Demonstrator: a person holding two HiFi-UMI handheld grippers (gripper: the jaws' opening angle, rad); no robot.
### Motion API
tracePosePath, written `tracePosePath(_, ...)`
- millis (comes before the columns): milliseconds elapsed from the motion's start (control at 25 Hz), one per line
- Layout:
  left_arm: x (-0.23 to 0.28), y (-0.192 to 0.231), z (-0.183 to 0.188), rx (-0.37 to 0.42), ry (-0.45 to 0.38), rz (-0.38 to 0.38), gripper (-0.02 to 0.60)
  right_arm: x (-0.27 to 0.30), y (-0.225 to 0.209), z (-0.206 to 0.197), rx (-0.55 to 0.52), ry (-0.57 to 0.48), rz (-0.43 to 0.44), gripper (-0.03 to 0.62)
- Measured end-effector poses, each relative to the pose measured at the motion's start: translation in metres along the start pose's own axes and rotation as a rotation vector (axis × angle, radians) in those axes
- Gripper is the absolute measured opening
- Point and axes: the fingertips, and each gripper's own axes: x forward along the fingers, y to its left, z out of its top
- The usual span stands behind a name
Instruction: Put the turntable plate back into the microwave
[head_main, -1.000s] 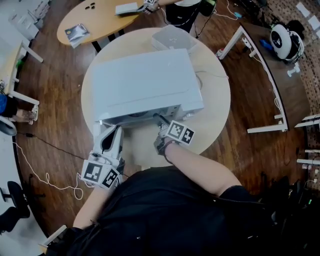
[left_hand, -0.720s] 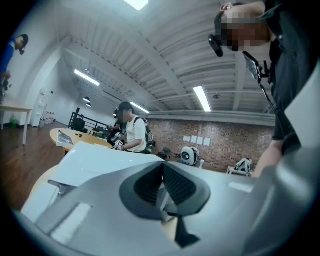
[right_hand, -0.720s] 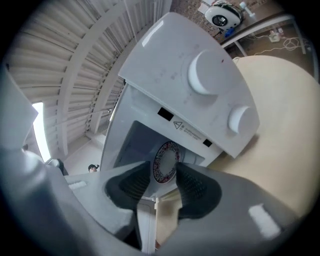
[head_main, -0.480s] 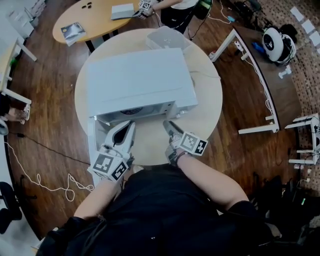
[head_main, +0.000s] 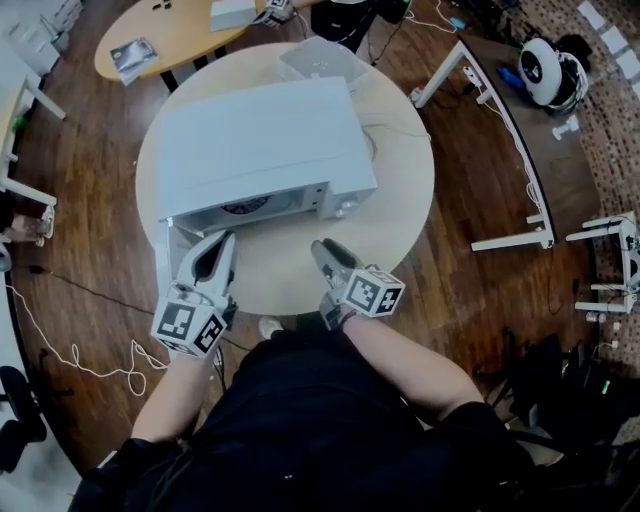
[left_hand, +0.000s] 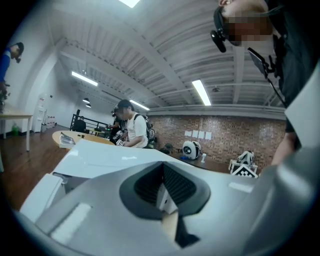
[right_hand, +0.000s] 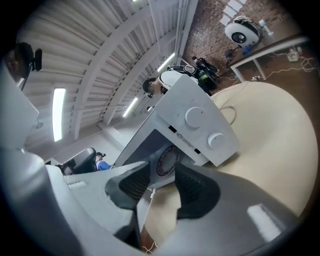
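Both grippers have drawn back from the microwave (head_main: 260, 140) toward the person. Turntable plate (right_hand: 166, 161) lies flat inside the cavity, straight ahead of the right gripper (head_main: 322, 250) (jaws spread, empty); left gripper (head_main: 218, 242), tips pressed together, sits beside the open door (head_main: 163, 250).

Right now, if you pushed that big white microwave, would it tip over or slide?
Probably not tip: the microwave is a wide, low box sitting flat on the round table. It looks bulky, so it would likely slide slowly, if at all. Its open door would probably swing first.
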Motion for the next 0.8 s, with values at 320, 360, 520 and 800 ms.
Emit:
tracePosePath(320,-0.021,0.006,0.001,0.031,0.002,0.057,0.005,0.003,0.005,0.018,-0.162,0.01,0.036,0.155)
tracePosePath(360,-0.024,0.006,0.002,0.034,0.0,0.058,0.005,0.003,0.005,0.021,-0.179,0.007,0.033,0.155)
tracePosePath(520,-0.03,0.005,0.002,0.04,-0.002,0.053,0.005,0.002,0.014,0.035,-0.277,-0.003,0.054,0.155)
tracePosePath(800,-0.024,0.004,0.011,0.048,-0.014,0.031,0.005,-0.004,0.047,0.053,-0.537,0.005,0.133,0.155)
